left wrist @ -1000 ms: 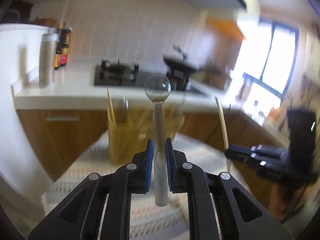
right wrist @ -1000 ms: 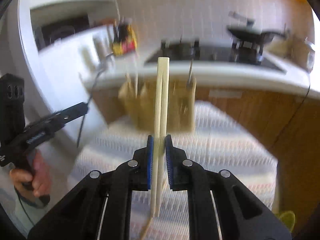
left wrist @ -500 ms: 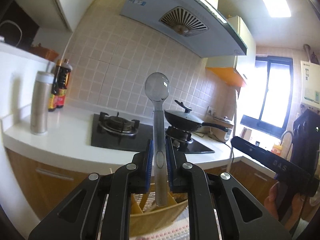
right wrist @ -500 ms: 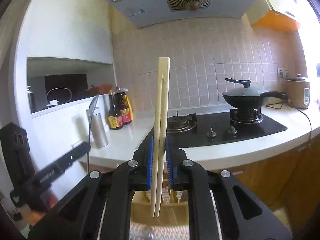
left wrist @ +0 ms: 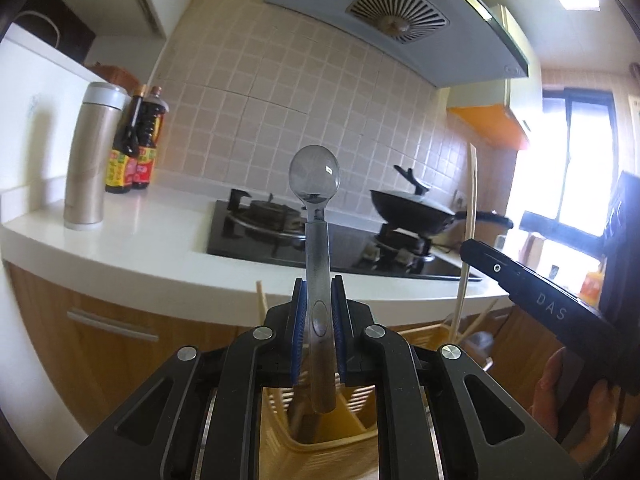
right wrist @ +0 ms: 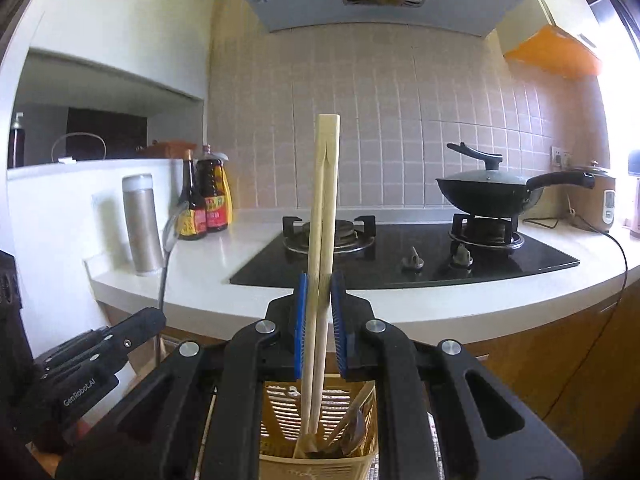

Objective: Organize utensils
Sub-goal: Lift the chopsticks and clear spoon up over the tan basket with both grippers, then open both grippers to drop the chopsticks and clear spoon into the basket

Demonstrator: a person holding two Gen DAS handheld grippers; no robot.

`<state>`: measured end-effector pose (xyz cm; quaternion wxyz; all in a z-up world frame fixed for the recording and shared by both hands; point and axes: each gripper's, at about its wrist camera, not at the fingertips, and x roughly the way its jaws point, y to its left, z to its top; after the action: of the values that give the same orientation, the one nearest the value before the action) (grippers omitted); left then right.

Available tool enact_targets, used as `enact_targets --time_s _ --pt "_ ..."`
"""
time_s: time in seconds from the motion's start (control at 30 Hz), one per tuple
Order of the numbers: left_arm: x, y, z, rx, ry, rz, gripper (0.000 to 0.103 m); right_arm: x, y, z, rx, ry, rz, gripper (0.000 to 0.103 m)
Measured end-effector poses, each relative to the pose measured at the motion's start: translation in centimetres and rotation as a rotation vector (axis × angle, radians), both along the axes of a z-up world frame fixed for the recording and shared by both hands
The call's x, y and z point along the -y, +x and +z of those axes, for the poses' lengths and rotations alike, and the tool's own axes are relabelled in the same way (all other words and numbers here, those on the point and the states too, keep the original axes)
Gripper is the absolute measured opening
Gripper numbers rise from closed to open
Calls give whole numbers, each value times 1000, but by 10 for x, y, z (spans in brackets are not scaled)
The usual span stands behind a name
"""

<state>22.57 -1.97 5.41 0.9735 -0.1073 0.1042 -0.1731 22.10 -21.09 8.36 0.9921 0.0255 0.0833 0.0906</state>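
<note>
My left gripper (left wrist: 318,332) is shut on a metal spoon (left wrist: 316,240), held upright with its bowl up and its handle end just over the yellow slotted utensil holder (left wrist: 352,432). My right gripper (right wrist: 320,332) stands slightly apart around a pair of wooden chopsticks (right wrist: 325,216); their lower ends reach down into the same holder (right wrist: 276,404). The right gripper and its chopsticks also show in the left wrist view (left wrist: 532,300). The left gripper also shows in the right wrist view (right wrist: 92,364).
A white counter (left wrist: 132,240) runs behind, with a black gas hob (right wrist: 400,256), a lidded black wok (right wrist: 488,192), a steel flask (left wrist: 90,156) and two sauce bottles (right wrist: 206,196). More chopsticks (left wrist: 476,324) stand in the holder. A rice cooker (right wrist: 600,200) sits at the far right.
Both grippers have tilted up from the striped mat to face the counter, then lowered over the holder. The chopsticks' lower ends are now inside it and the right jaws have eased apart.
</note>
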Motion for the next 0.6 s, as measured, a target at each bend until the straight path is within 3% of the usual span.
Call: enact_targets --time_s 0.23,0.43,0.6 --pt "6 -3 -11 35 62 38 11 0 12 -17 -34 6 -10 11" --pt "-2 -6 -16 18 48 27 12 9 11 -21 -101 59 33 11" --pt "-11 -14 -19 -7 34 16 22 17 -3 -17 -142 87 71 20"
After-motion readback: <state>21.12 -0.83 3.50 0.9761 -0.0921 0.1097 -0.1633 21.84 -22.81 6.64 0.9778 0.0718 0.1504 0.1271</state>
